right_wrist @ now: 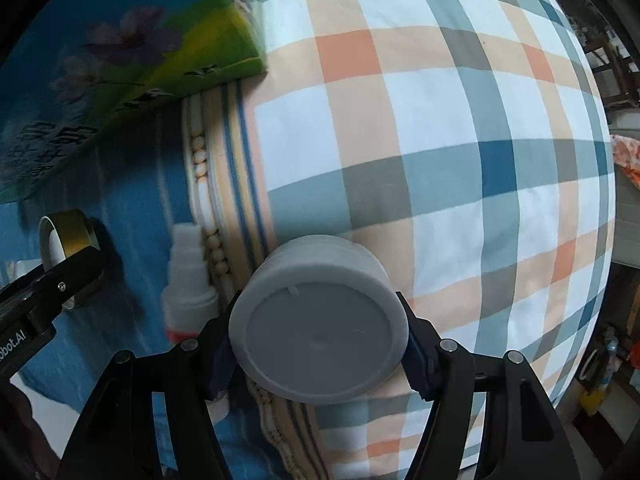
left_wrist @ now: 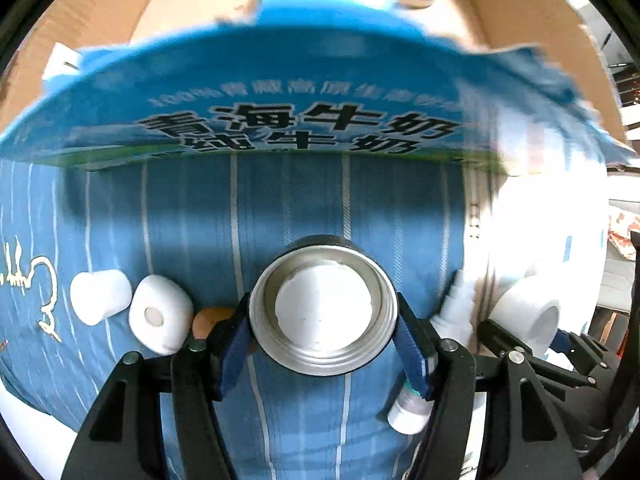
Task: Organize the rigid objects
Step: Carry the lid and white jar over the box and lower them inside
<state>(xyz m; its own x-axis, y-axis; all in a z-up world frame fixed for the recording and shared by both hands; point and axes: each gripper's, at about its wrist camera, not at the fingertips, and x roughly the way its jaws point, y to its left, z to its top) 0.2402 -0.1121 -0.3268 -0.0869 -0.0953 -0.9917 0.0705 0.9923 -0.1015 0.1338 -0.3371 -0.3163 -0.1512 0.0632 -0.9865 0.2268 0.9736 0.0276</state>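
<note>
Left gripper clamps a steel flask over the blue striped cloth, below the blue milk carton. Only the right view shows the plaid cloth; right gripper pinches a white tub above it

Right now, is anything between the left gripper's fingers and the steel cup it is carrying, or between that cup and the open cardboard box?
Nothing sits between the left gripper and the round steel cup; its fingers press the rim. Toward the brown cardboard box, the blue printed flap stands across the path.
</note>
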